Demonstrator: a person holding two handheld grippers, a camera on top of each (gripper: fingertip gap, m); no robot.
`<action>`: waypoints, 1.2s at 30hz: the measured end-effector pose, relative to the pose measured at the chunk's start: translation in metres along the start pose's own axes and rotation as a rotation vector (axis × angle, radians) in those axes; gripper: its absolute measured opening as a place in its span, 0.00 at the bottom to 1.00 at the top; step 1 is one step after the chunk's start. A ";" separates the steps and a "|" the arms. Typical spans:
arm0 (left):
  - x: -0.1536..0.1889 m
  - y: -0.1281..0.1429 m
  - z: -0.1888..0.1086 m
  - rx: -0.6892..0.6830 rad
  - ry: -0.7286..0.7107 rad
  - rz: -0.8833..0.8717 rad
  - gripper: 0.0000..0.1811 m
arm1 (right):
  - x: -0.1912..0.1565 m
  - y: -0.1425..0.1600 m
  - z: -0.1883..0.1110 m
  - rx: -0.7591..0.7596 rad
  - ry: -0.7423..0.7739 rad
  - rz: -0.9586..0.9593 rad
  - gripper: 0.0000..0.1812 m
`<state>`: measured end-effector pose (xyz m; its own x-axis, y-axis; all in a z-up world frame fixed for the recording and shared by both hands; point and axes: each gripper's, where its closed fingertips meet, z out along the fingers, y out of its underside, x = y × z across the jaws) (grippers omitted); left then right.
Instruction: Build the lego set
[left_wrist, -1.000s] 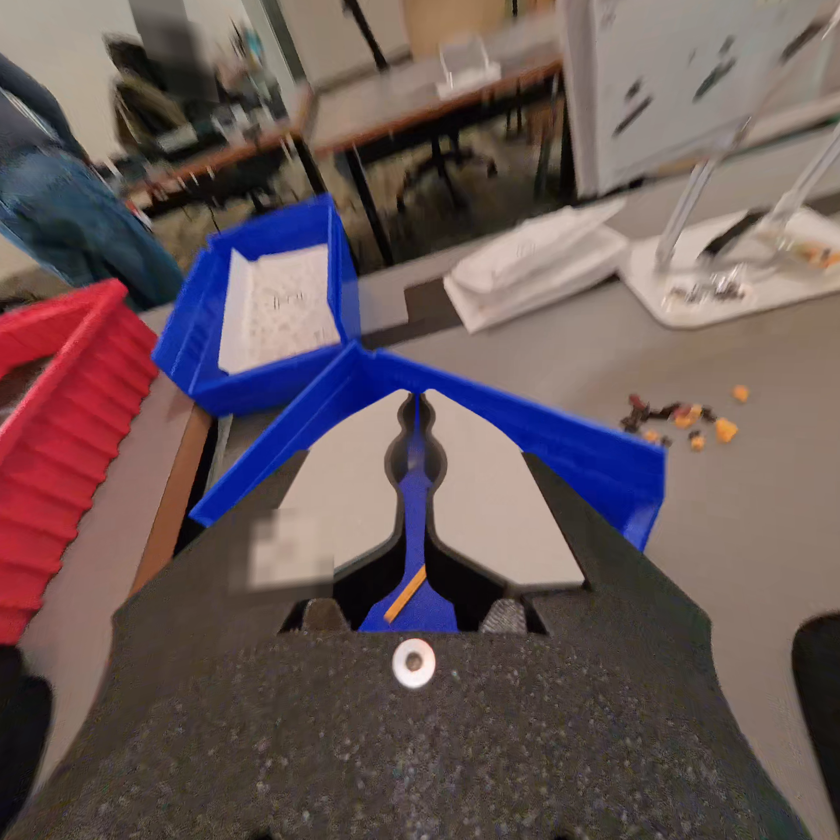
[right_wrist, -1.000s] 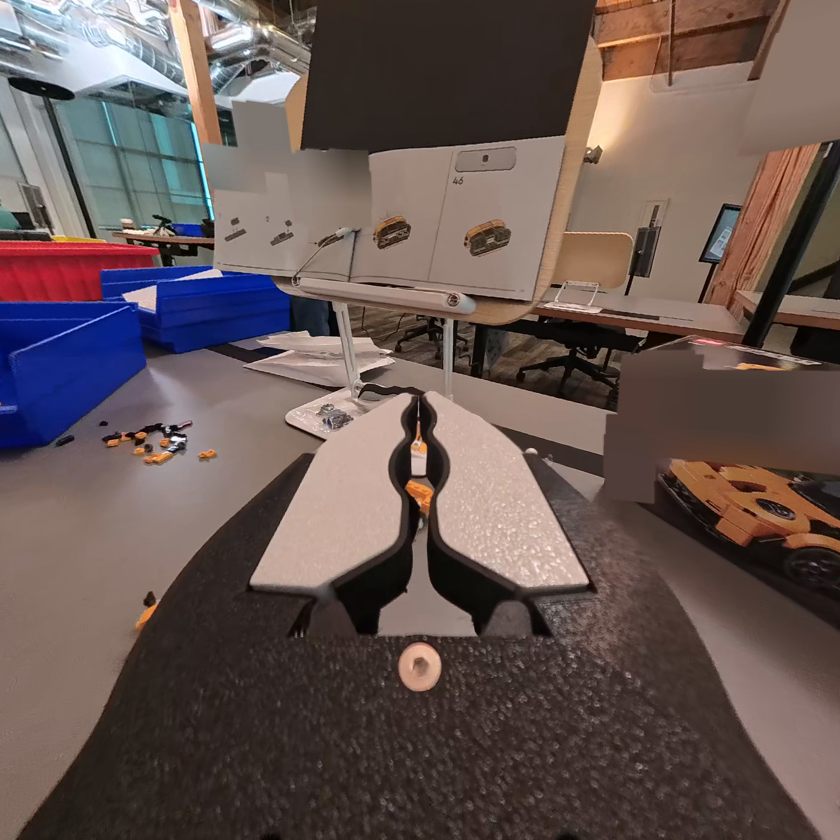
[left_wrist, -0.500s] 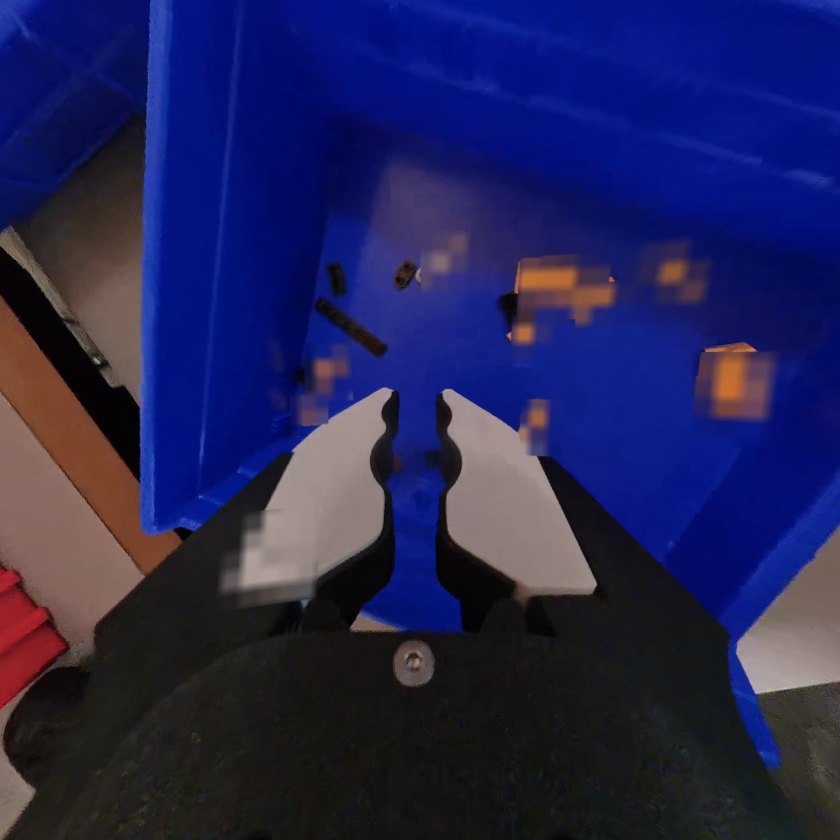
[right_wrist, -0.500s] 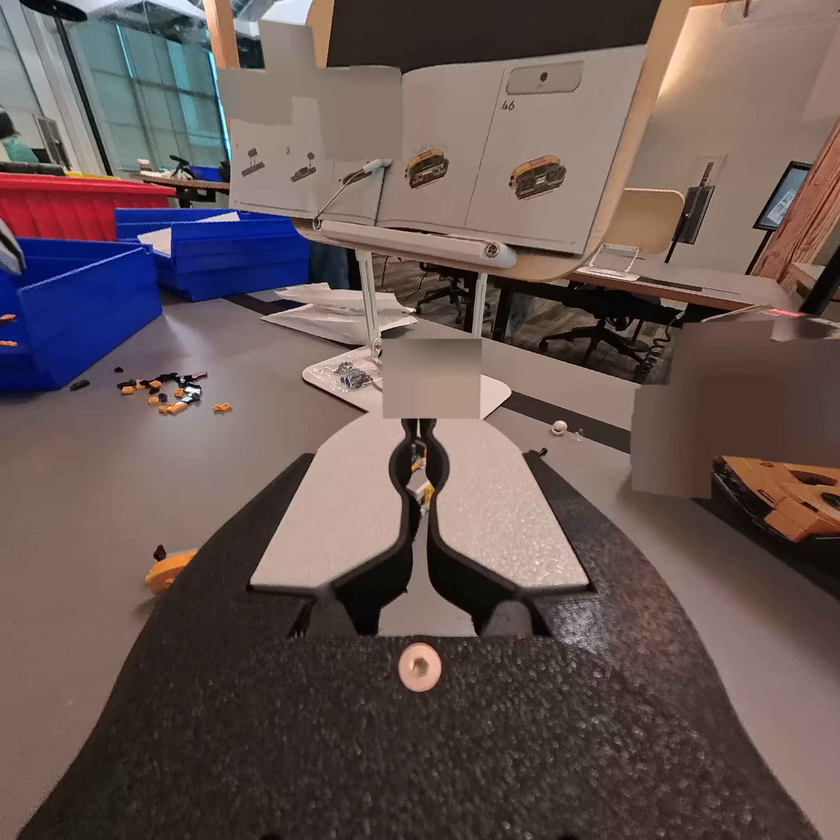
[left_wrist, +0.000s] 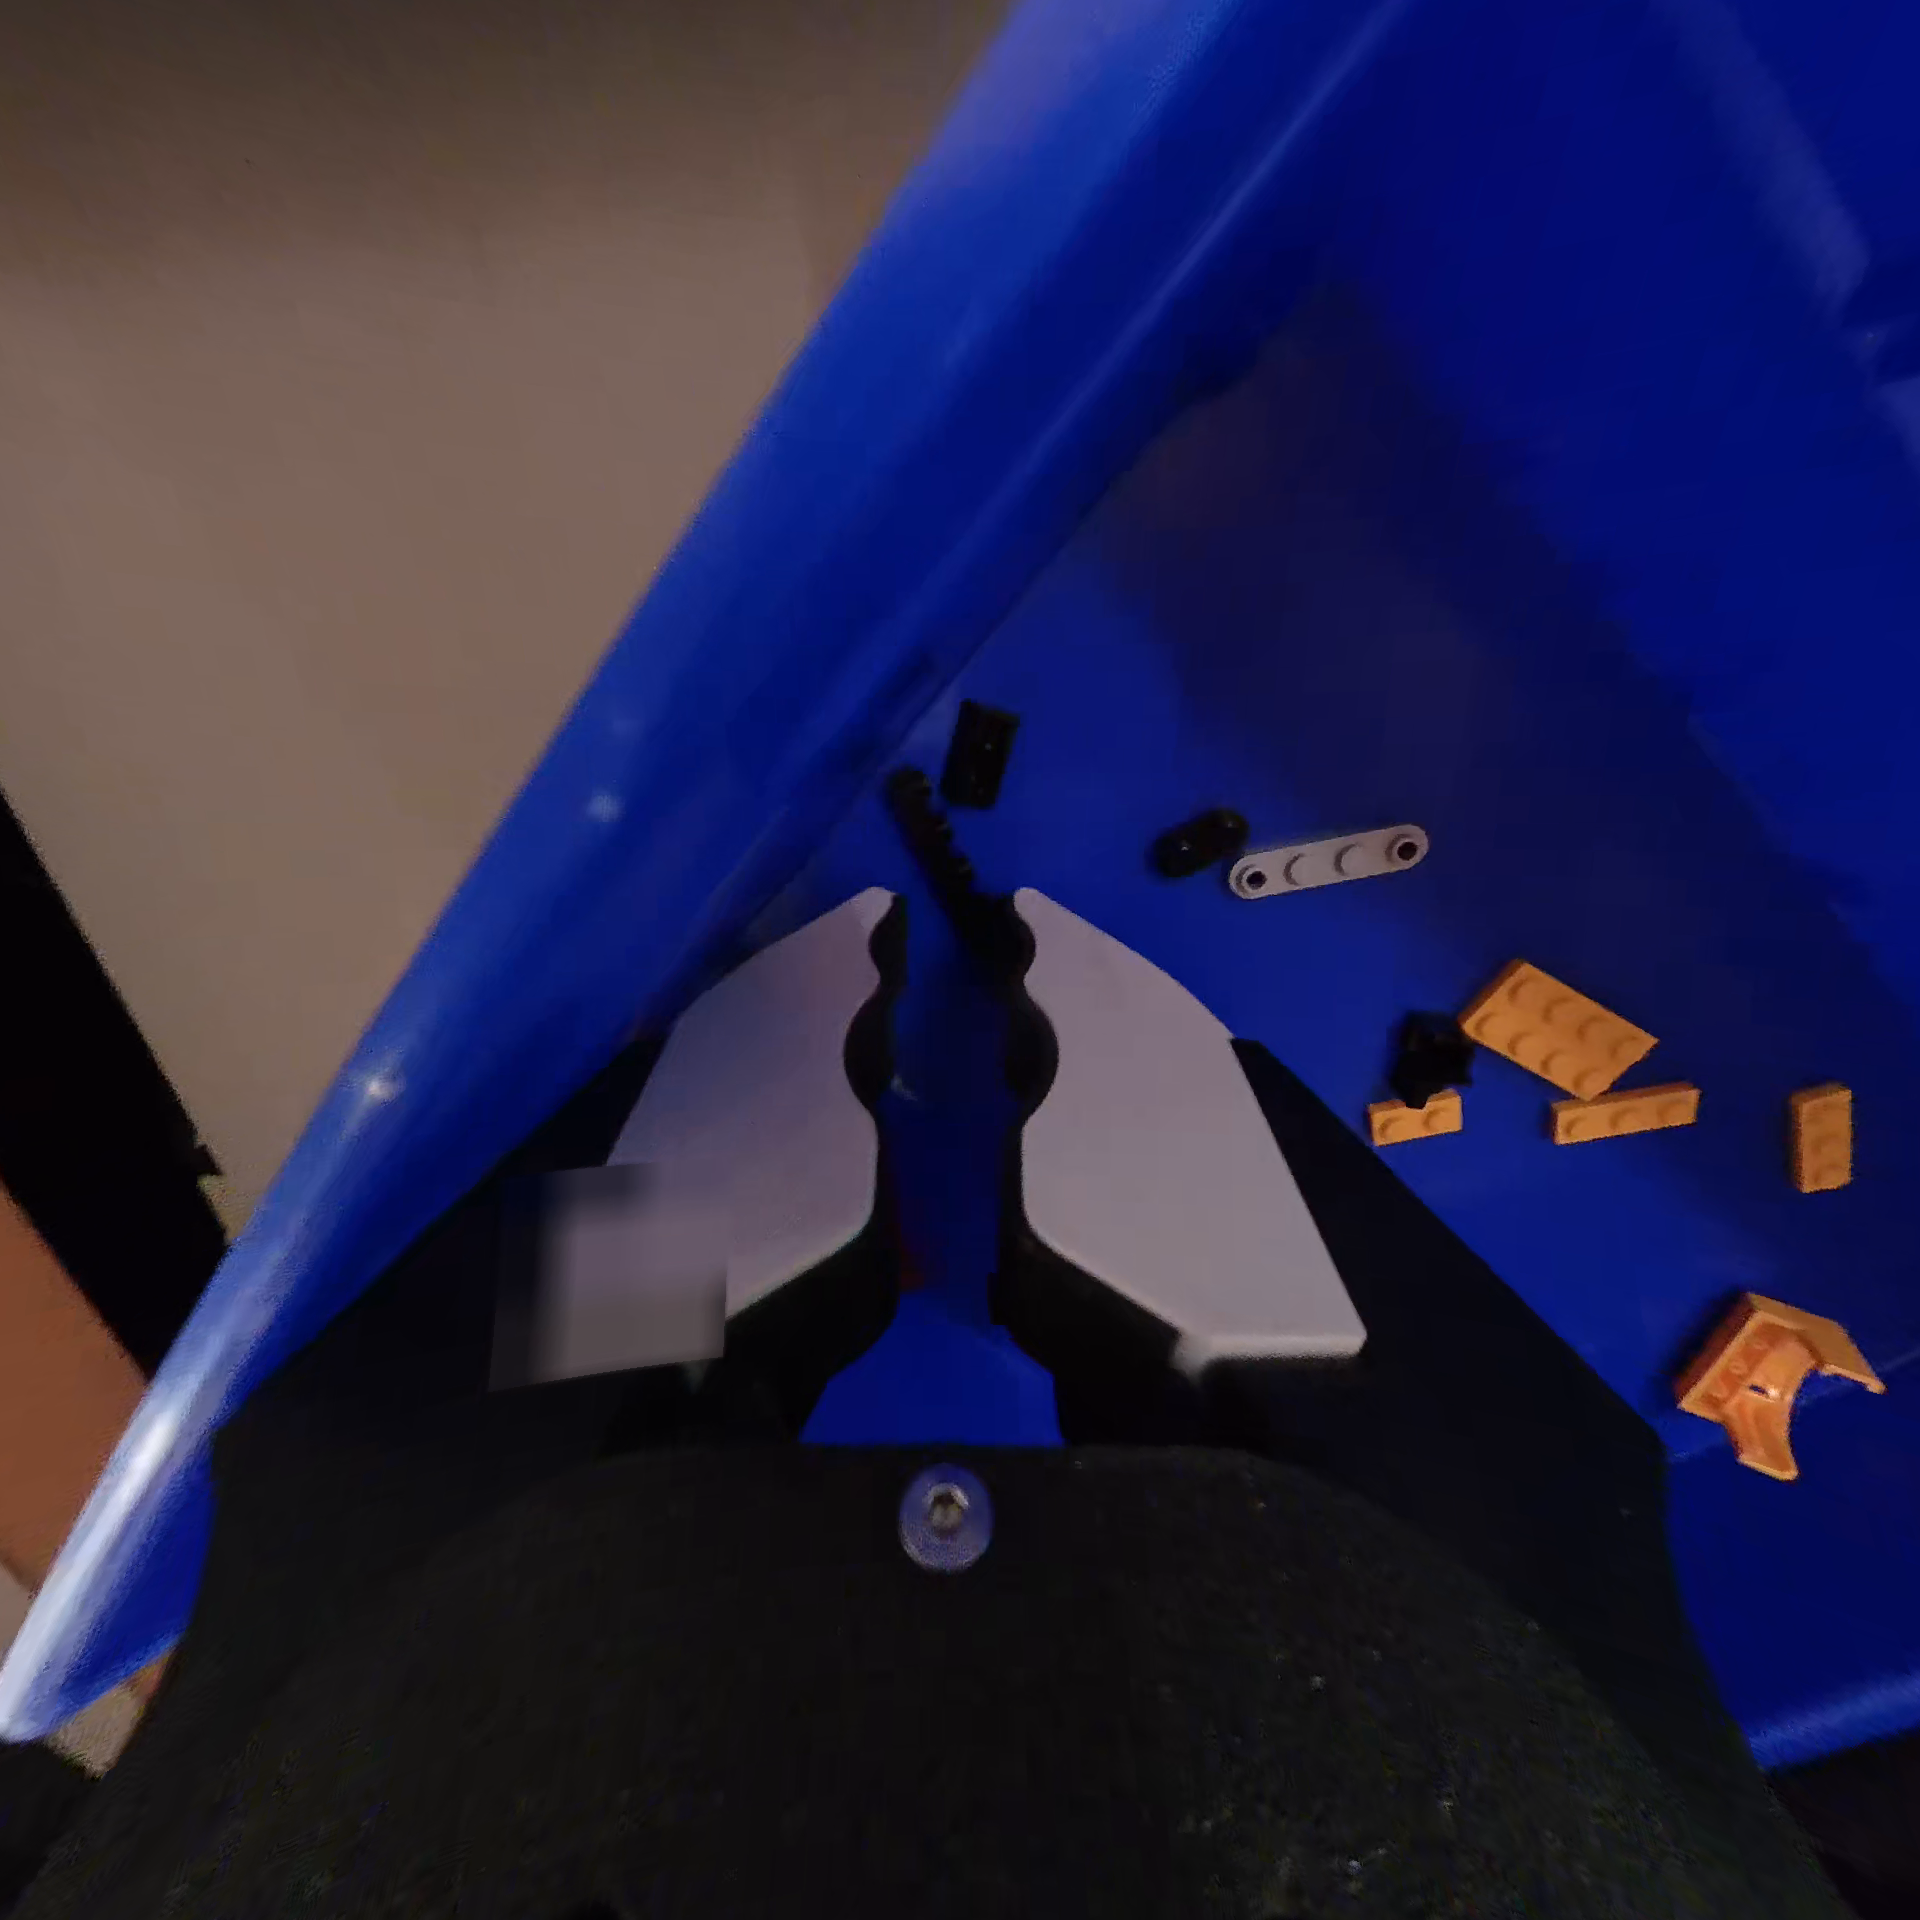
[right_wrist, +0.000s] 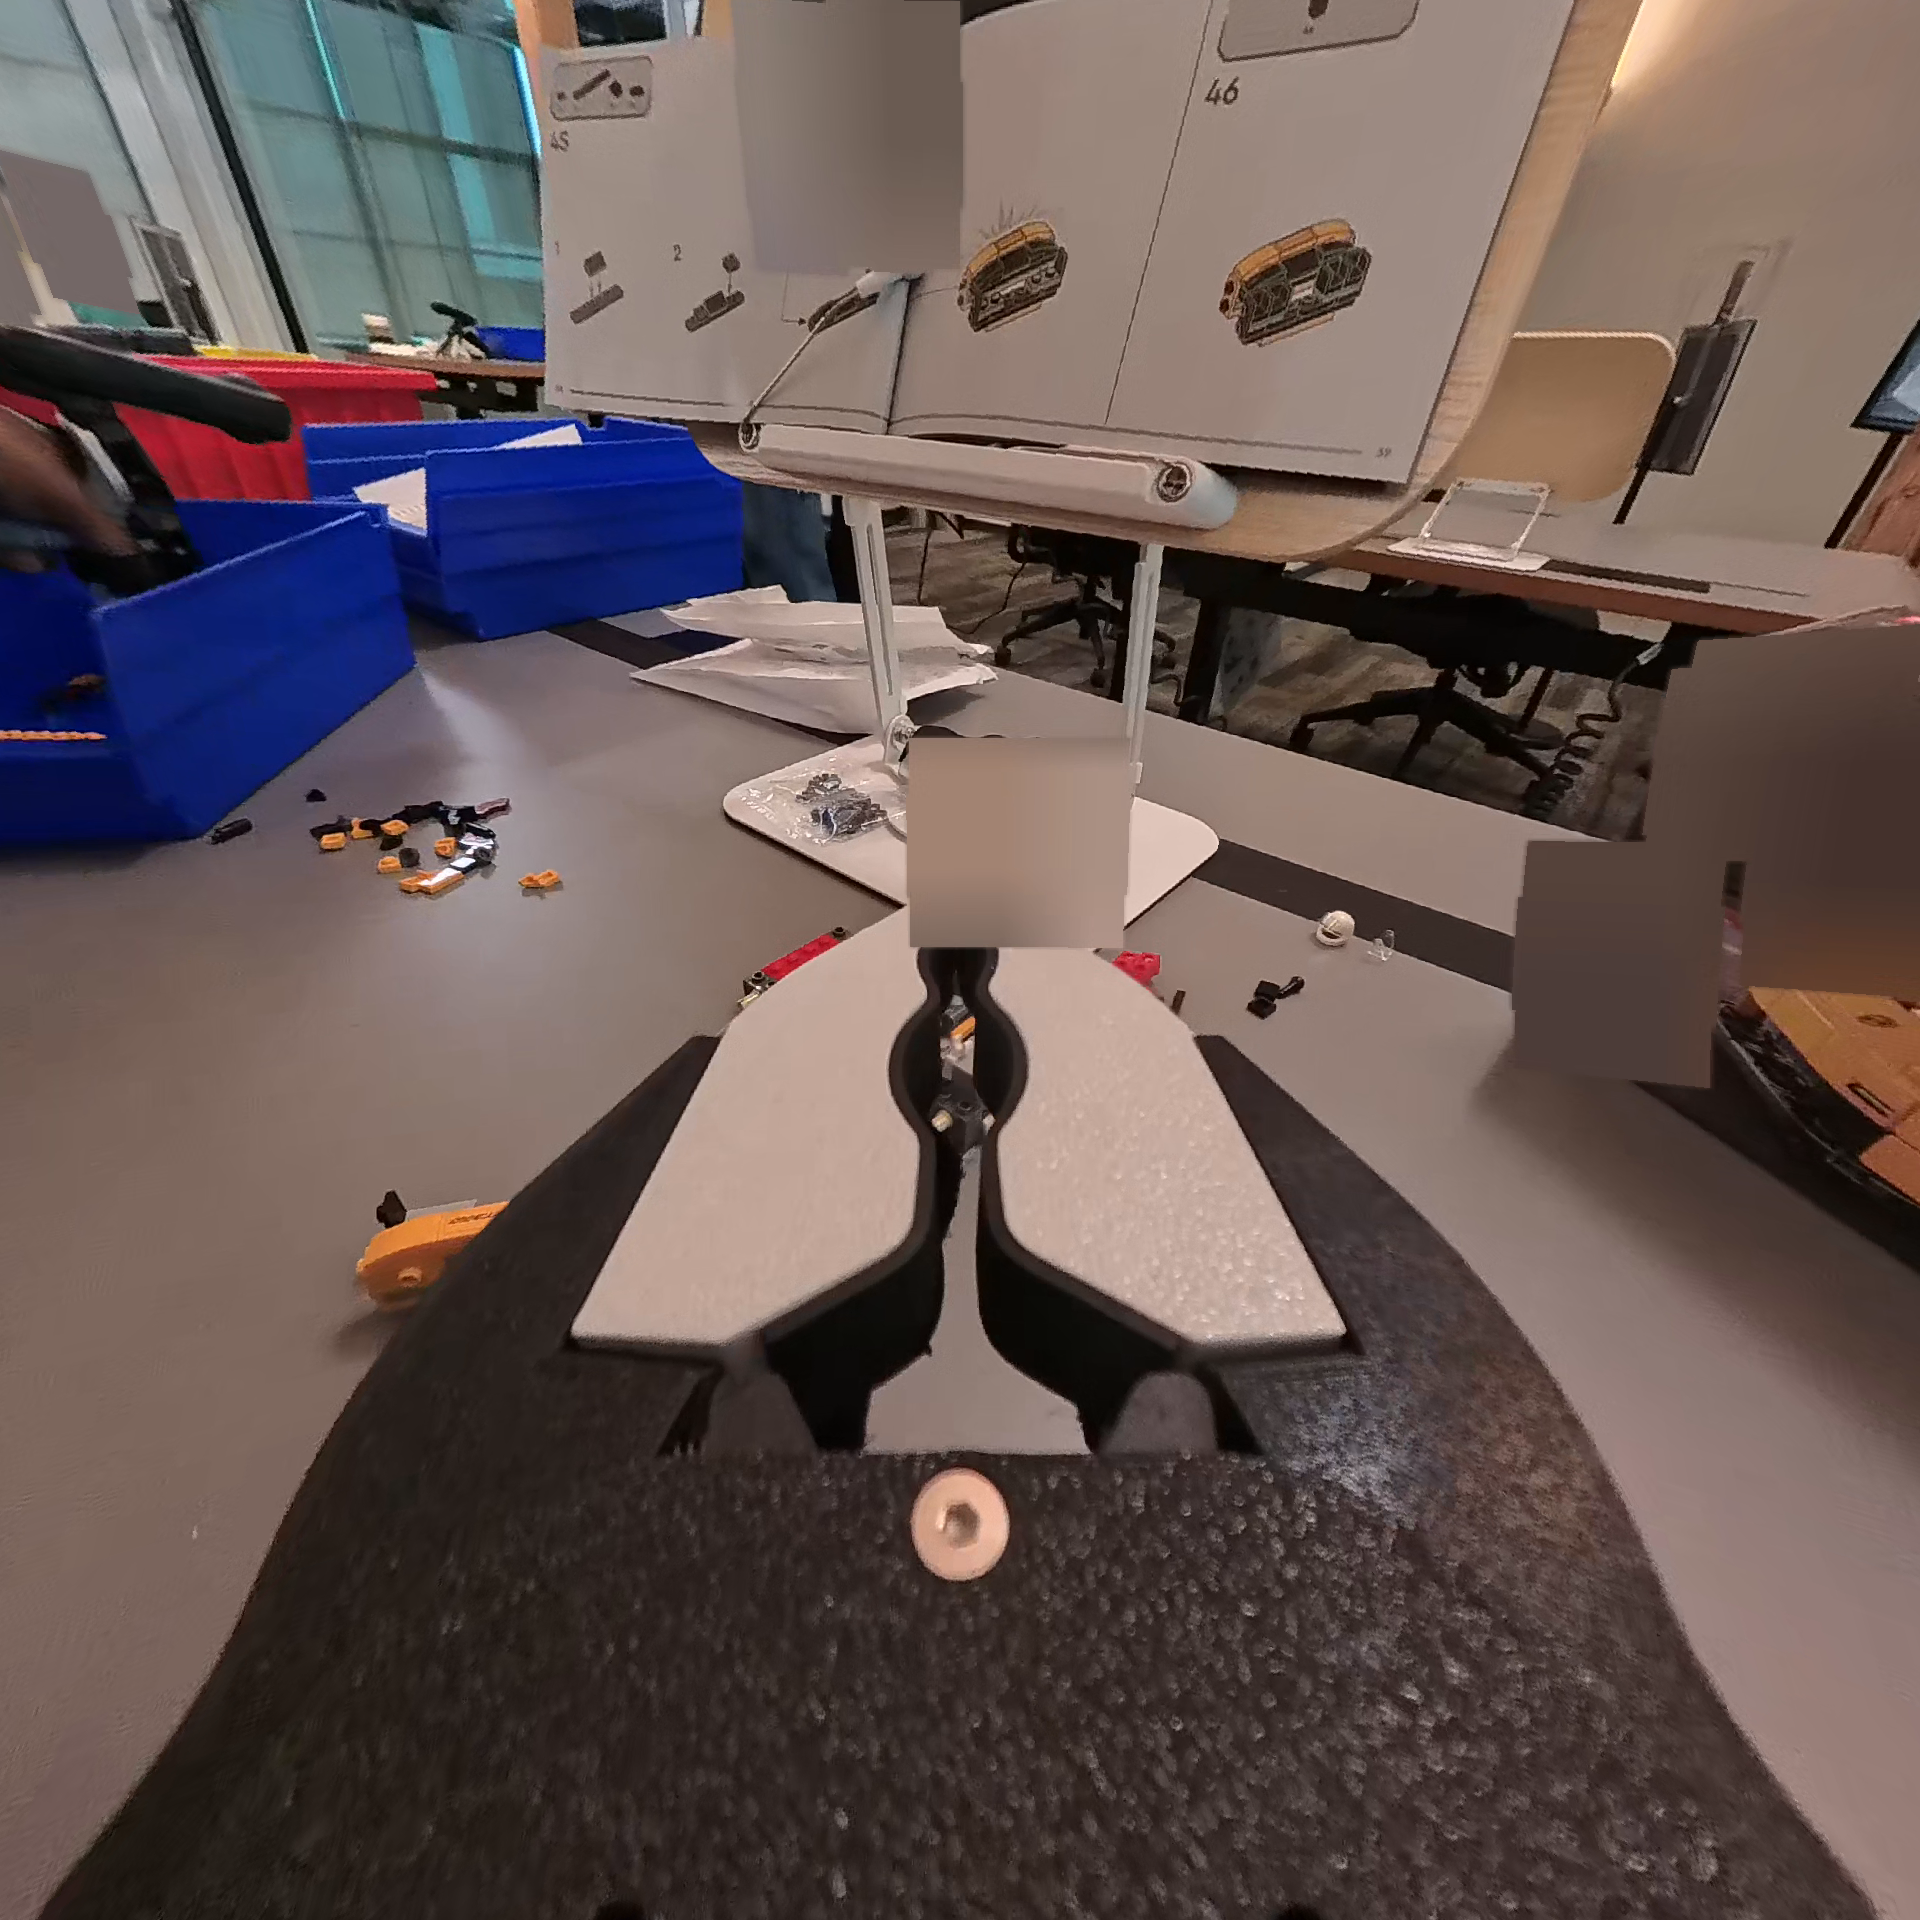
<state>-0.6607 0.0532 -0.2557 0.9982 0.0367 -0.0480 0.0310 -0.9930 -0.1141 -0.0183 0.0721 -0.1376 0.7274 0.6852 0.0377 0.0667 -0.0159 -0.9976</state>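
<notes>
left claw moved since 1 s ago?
Yes. The left claw went from above the blue plastic bin down inside it, near the long black plate.

You see a blue bin (left_wrist: 1039, 312) holding orange plates (left_wrist: 1555, 1027), black pieces (left_wrist: 977, 753) and a grey plate (left_wrist: 1328, 860).

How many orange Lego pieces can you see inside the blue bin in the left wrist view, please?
5: a wide plate, a small plate, a long plate, an upright piece, and an arch. The gripper may hide others.
</notes>
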 end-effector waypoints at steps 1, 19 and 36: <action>0.002 -0.001 0.000 0.008 0.016 -0.012 0.07 | 0.000 0.000 0.000 -0.001 -0.003 0.007 0.00; 0.266 0.006 -0.178 0.456 0.408 0.665 0.03 | -0.006 -0.015 -0.007 0.047 -0.025 0.016 0.00; 0.515 0.078 -0.039 -0.152 0.841 1.106 0.05 | -0.050 -0.002 -0.008 -0.020 -0.226 -0.223 0.02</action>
<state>-0.1422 -0.0095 -0.2505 0.2382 -0.7883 0.5674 -0.8323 -0.4667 -0.2990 -0.0493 0.0319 -0.1367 0.5233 0.8178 0.2397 0.2224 0.1405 -0.9648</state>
